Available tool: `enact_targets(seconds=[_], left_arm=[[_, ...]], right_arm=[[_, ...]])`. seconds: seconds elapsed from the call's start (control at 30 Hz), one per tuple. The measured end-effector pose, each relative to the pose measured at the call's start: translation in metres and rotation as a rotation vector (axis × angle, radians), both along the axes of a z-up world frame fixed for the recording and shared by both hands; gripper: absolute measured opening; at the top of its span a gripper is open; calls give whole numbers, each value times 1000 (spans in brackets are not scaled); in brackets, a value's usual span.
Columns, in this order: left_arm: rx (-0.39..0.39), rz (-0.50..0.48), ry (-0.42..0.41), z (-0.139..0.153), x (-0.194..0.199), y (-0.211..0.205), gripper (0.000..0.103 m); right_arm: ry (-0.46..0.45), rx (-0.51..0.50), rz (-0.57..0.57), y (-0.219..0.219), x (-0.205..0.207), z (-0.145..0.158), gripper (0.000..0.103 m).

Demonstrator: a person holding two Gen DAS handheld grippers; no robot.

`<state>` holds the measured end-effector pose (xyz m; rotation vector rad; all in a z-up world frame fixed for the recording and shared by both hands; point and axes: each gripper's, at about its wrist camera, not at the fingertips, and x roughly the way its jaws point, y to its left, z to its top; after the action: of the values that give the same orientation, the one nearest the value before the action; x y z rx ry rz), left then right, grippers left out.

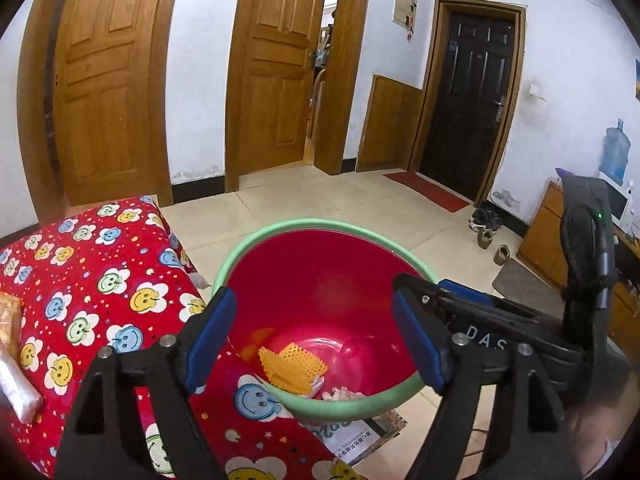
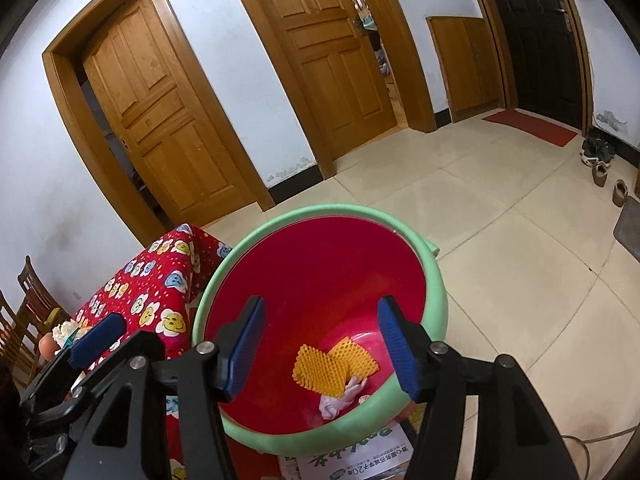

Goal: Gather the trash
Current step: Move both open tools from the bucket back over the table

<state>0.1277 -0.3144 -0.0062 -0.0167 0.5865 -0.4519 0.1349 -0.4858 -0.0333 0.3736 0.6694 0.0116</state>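
While both hover over the red bin, left gripper and right gripper gape empty.

A bin stands on the floor just beside the desk's right edge; inside it, at the bottom, a mesh sleeve lies on crumpled tissue; papers lie on the floor under the bin's near side; doors stand behind; shoes sit by the far right wall.
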Motion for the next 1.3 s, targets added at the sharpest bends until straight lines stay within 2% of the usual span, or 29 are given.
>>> enact_targets(seconds=[0.37,0.53,0.8,1.1,1.3], left_arm=[[5,30,-18,1,-3,2,93],[1,44,-4,0,1,5,94],[-2,60,-22,1,-2,7,95],[-88,41,-11,6,1,22,96],[-97,50,-61,25,0,39,96]], right_arm=[[4,-18,2,3,-3,1,63],[1,-30,2,6,-2,2,68],[9,-23,5,6,0,3,68],[-40,-36,9,14,-4,15,71],[-65,39,29,17,-1,19,83]])
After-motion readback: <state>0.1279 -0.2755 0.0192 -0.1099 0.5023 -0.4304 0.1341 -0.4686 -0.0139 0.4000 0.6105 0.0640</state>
